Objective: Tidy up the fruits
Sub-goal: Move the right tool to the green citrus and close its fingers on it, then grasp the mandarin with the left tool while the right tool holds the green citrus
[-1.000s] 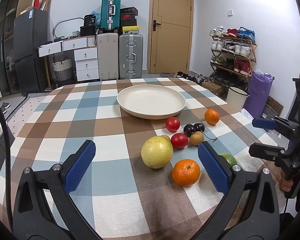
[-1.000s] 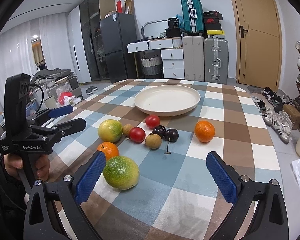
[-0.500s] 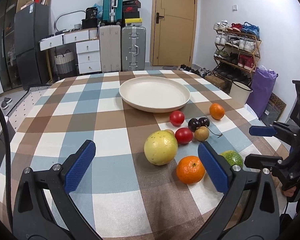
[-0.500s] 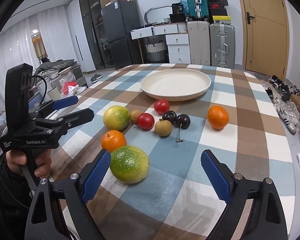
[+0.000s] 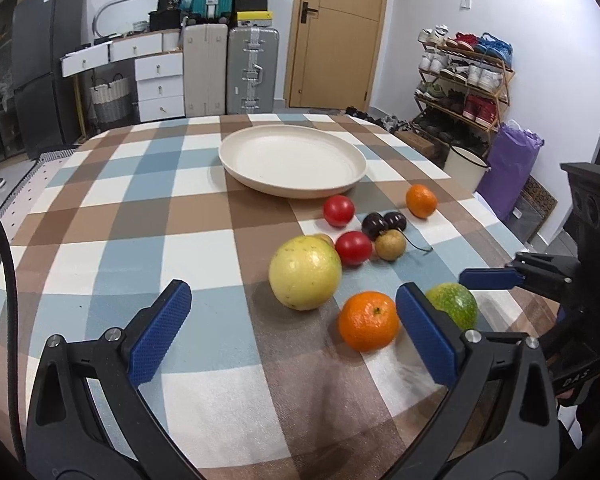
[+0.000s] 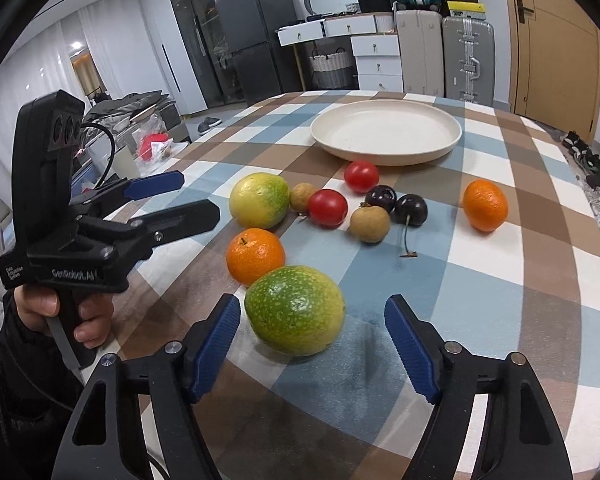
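Right gripper (image 6: 312, 332), blue-padded, jaws closing around the mottled green round fruit (image 6: 295, 310), which lies between them on the brown, blue and white checked tablecloth (image 6: 520, 320); the pads stand clear of its skin. Left gripper (image 5: 292, 328), jaws spread wide and holding nothing, above the cloth just beside the near orange mandarin (image 5: 368, 320) and the large yellow-green round fruit (image 5: 305, 272). Beyond these lie two red tomatoes (image 5: 339, 210), two dark cherries (image 5: 384, 223), a brown longan (image 5: 390, 245) and a second mandarin (image 5: 421, 201). The round cream plate (image 5: 236, 160) stands bare farther back.
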A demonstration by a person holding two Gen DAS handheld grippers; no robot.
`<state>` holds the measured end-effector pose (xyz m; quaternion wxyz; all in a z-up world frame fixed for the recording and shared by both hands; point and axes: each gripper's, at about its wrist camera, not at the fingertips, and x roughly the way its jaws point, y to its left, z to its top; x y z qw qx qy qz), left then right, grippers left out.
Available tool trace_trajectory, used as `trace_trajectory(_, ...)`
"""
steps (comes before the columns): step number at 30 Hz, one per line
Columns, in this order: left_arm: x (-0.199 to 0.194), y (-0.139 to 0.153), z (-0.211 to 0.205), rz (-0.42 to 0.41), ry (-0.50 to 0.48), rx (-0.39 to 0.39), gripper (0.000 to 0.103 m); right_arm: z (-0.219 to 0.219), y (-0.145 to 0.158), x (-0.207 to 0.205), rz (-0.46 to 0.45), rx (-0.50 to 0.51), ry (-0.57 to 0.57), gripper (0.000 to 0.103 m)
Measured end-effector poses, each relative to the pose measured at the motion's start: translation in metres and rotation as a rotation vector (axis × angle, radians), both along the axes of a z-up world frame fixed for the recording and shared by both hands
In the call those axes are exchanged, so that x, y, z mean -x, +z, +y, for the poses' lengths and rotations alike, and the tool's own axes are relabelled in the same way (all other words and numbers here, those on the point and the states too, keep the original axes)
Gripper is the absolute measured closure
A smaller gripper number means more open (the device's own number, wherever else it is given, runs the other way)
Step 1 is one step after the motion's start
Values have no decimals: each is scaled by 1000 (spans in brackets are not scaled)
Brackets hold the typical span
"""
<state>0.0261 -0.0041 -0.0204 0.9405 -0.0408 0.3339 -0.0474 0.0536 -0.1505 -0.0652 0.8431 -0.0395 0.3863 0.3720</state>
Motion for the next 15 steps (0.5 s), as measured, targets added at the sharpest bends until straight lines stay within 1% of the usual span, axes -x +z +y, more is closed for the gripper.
trace_trajectory(2,0,-1,-5,13,-25,-6,1,3,-2,-1,16,-2,10,30)
trace_trajectory(4,0,-3,-9,28,-40,-16,1,5,-5,-3,25,8,13,36)
trace_trajectory(7,-2,-8,-13,58,-55,-20,1,6,-6,-5,52,-15,22,47)
trace_trajectory(10,-3,-10,-18,75,-73,-14,1,5,-5,-4,53,-23,22,48)
trace_trajectory(15,-6,-16,-26,119,-109,4,1,-5,-2,-3,36,-33,-17,48)
